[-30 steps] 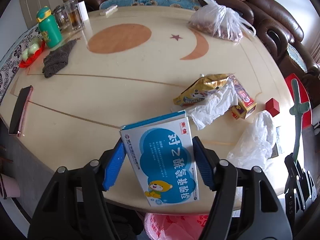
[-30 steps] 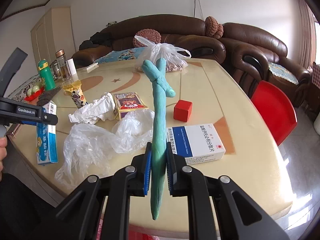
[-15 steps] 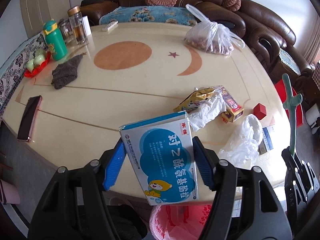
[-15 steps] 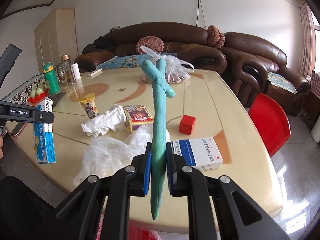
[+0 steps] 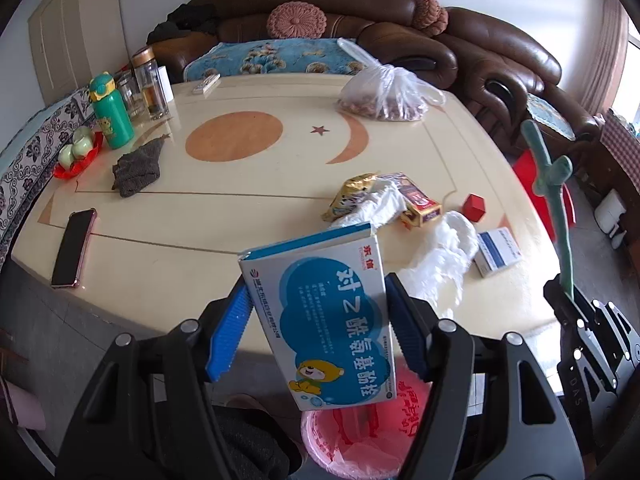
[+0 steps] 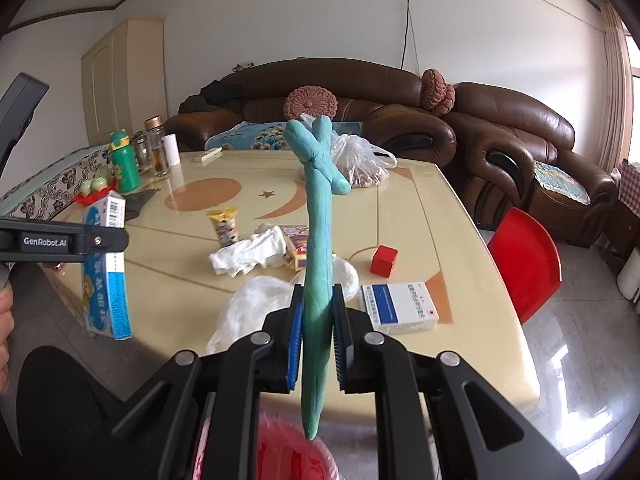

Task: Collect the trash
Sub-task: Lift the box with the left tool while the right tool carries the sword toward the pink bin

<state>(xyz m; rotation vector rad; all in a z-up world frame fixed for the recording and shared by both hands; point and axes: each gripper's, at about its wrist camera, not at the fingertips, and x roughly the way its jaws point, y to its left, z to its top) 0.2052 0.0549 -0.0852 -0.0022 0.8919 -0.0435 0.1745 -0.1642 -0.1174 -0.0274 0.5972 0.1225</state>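
Left gripper jaws pinch a box; right gripper jaws pinch a teal stick, both over the bin. Neither is dropped yet, and wrappers and bags remain on the bench.

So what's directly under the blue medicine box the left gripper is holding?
Below the blue medicine box sits a bin lined with a pink bag, partly visible. The box covers the bin's near rim, so its contents can't be seen fully.
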